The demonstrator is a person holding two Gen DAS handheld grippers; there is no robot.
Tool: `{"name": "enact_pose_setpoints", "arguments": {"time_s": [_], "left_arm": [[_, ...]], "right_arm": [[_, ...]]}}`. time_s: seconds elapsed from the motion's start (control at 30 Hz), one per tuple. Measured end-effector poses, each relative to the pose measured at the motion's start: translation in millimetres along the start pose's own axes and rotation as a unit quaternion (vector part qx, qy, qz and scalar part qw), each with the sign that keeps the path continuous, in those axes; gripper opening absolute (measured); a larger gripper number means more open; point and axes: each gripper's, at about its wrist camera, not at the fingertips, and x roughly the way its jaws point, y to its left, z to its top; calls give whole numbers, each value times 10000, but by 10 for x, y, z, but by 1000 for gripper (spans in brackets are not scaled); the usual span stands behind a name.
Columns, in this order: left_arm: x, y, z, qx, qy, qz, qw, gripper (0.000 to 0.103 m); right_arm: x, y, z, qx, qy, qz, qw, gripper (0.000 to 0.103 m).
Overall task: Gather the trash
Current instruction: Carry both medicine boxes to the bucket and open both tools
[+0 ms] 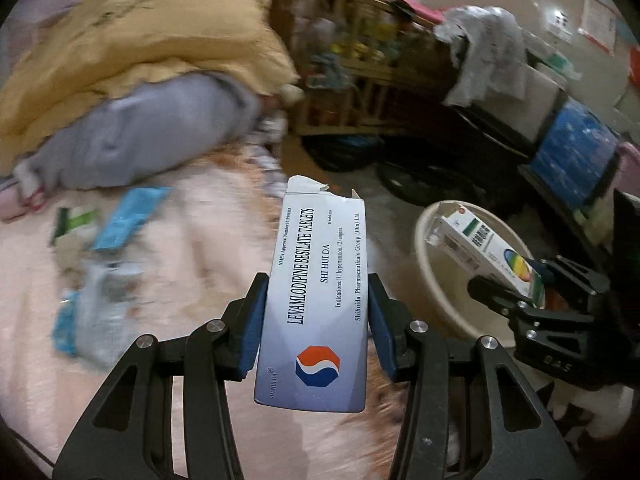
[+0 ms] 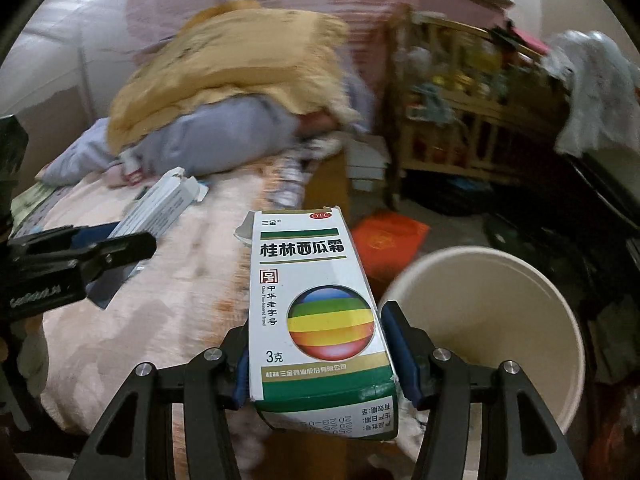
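The left gripper (image 1: 316, 316) is clamped on a grey tablet box (image 1: 316, 300); its blue pads (image 1: 253, 320) press the two long sides, and the torn flap end of the box points to 12 o'clock, away from the camera. The right gripper (image 2: 316, 348) is clamped in the same way on a white and green box (image 2: 316, 312) with a rainbow ball printed on it, its open end also pointing to 12 o'clock.

A beige bin (image 1: 440, 300) stands on the floor beside the bed (image 1: 180, 280). In the left wrist view the bin is at 3 o'clock of the grey box, and the right gripper (image 1: 516, 292) holds the white and green box (image 1: 488, 252) over the bin's rim. In the right wrist view the bin (image 2: 500, 320) lies at 3 o'clock of the held box, just beside the gripper, and nothing shows inside it there.

On the pink bed cover more trash lies — a blue wrapper (image 1: 128, 220), a green packet (image 1: 74, 222) and some crumpled blue-white pieces (image 1: 88, 304), all at about 9 o'clock of the grey box. A yellow blanket (image 1: 140, 32) and a grey garment (image 1: 152, 132) are heaped at the far end of the bed, at 11 o'clock. The background is blurred, so small details there cannot be read.
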Motion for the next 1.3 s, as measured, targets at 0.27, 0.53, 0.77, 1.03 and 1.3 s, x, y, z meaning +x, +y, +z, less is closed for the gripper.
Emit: {"name": "enact_pose_setpoints", "arguments": {"time_s": [0.27, 0.53, 0.77, 1.03, 1.3], "left_arm": [[447, -621, 177, 234, 308, -483, 9981, 45], [772, -1028, 203, 540, 518, -597, 9954, 45], [1020, -1160, 246, 341, 733, -1044, 9912, 47], [1003, -1138, 270, 122, 789, -1332, 9879, 65], [648, -687, 168, 91, 568, -683, 9960, 64]], "right_arm": [[-18, -726, -149, 545, 108, -405, 9976, 55], [-16, -1191, -274, 1094, 153, -702, 9914, 55], [20, -1458, -367, 1463, 167, -909, 9849, 55], [-14, -1603, -369, 1858, 20, -989, 9776, 77], [114, -1266, -279, 1439, 152, -659, 9873, 77]]}}
